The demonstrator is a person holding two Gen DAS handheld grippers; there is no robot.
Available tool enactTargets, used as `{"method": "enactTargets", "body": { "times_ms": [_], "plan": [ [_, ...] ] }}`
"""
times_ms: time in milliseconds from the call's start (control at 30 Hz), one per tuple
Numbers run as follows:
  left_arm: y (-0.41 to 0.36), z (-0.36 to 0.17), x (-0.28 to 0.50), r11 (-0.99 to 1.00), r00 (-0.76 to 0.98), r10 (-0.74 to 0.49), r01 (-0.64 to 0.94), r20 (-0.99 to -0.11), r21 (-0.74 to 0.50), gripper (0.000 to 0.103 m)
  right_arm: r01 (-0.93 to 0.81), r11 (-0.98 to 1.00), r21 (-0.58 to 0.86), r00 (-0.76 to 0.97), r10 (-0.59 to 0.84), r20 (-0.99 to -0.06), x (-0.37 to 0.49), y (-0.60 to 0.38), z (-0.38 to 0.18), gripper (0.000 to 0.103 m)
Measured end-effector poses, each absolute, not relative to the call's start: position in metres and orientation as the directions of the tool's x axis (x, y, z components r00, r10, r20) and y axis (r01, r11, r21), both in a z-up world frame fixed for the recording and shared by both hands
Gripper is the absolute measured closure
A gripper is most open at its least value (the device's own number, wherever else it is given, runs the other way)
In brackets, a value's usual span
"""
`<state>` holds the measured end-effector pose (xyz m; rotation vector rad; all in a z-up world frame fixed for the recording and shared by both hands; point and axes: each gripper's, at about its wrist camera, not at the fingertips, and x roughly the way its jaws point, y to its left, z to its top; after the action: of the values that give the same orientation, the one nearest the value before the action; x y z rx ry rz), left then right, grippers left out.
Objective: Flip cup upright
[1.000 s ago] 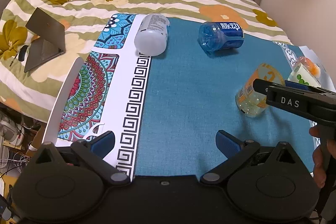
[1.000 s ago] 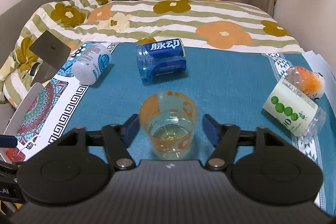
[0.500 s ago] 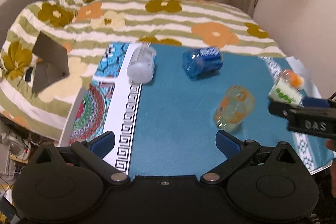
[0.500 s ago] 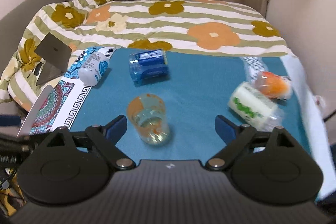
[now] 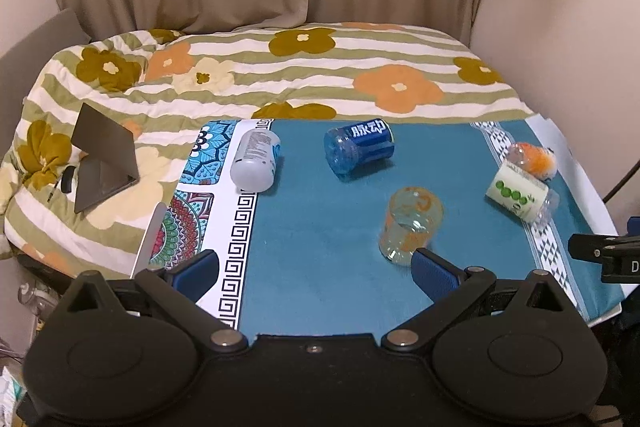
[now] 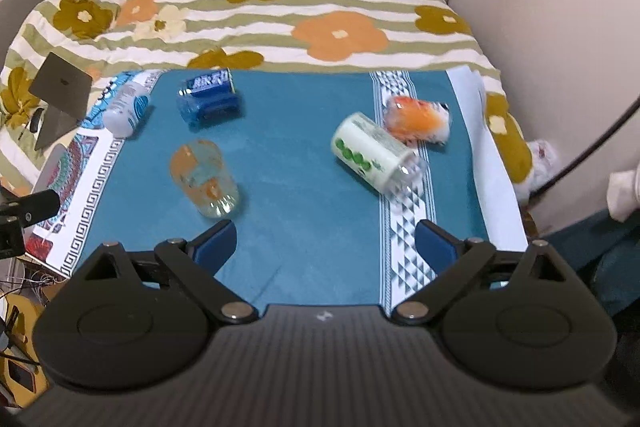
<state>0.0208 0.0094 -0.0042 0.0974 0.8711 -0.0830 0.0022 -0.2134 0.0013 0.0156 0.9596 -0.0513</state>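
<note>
A clear cup with orange print (image 5: pixel 411 223) stands upright on the blue cloth, mouth up; it also shows in the right wrist view (image 6: pixel 204 178). My left gripper (image 5: pixel 314 273) is open and empty, pulled back near the front edge, with the cup just beyond its right finger. My right gripper (image 6: pixel 325 243) is open and empty, back from the cup, which sits ahead of its left finger. Part of the right gripper shows at the right edge of the left wrist view (image 5: pixel 608 255).
On the cloth lie a white bottle (image 5: pixel 256 159), a blue bottle (image 5: pixel 358 149), a white bottle with green dots (image 5: pixel 520 193) and an orange one (image 5: pixel 534 155). A grey stand (image 5: pixel 102 157) sits on the flowered bedspread (image 5: pixel 320 75) behind. A wall is at the right.
My right gripper opened, let go of the cup and drew back to the right. My left gripper also pulled back and up. The cup stays standing.
</note>
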Motion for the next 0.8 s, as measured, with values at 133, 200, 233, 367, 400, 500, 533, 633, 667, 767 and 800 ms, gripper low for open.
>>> {"method": "enactTargets", "body": {
  "times_ms": [133,200,233,367,400,500,533,633,667,767,800],
  "plan": [
    [0.004,-0.007,0.015,0.991,0.638,-0.036,0.123,-0.769,0.055,0.0,0.061,0.998,-0.002,0.561,-0.036,-0.827,-0.006,-0.22,-0.002,0.0],
    [0.002,-0.008,0.013,0.99,0.637,-0.039,0.128,-0.77,0.055,0.0,0.066,0.998,0.006,0.56,-0.032,-0.828,-0.01,-0.222,-0.003,0.0],
    [0.001,-0.008,0.012,0.99,0.636,-0.04,0.13,-0.77,0.056,0.0,0.069,0.998,0.008,0.561,-0.032,-0.827,-0.011,-0.223,-0.003,0.0],
    [-0.002,-0.007,0.011,0.989,0.637,-0.039,0.136,-0.77,0.062,0.0,0.077,0.997,0.015,0.563,-0.031,-0.826,-0.014,-0.226,-0.002,0.0],
    [-0.002,-0.007,0.011,0.989,0.638,-0.038,0.137,-0.769,0.064,0.0,0.078,0.997,0.014,0.564,-0.032,-0.825,-0.014,-0.227,-0.001,0.0],
    [-0.003,-0.006,0.01,0.988,0.645,-0.032,0.138,-0.764,0.074,0.0,0.079,0.997,0.016,0.567,-0.032,-0.823,-0.014,-0.228,0.0,0.0],
    [-0.003,-0.005,0.01,0.988,0.646,-0.031,0.137,-0.762,0.076,0.0,0.08,0.997,0.017,0.568,-0.032,-0.822,-0.014,-0.229,0.0,0.0],
    [-0.004,-0.005,0.009,0.988,0.65,-0.031,0.137,-0.76,0.077,0.0,0.082,0.997,0.016,0.571,-0.033,-0.82,-0.014,-0.23,0.0,0.0],
    [-0.004,-0.004,0.009,0.987,0.651,-0.03,0.138,-0.758,0.079,0.0,0.083,0.996,0.017,0.571,-0.034,-0.82,-0.014,-0.23,0.0,0.0],
    [-0.004,-0.004,0.009,0.987,0.655,-0.025,0.137,-0.755,0.086,0.0,0.086,0.996,0.019,0.573,-0.034,-0.819,-0.015,-0.231,0.0,0.0],
    [-0.003,-0.004,0.008,0.987,0.656,-0.024,0.136,-0.755,0.086,0.0,0.087,0.996,0.019,0.572,-0.035,-0.819,-0.015,-0.23,0.0,0.0]
  ]
}}
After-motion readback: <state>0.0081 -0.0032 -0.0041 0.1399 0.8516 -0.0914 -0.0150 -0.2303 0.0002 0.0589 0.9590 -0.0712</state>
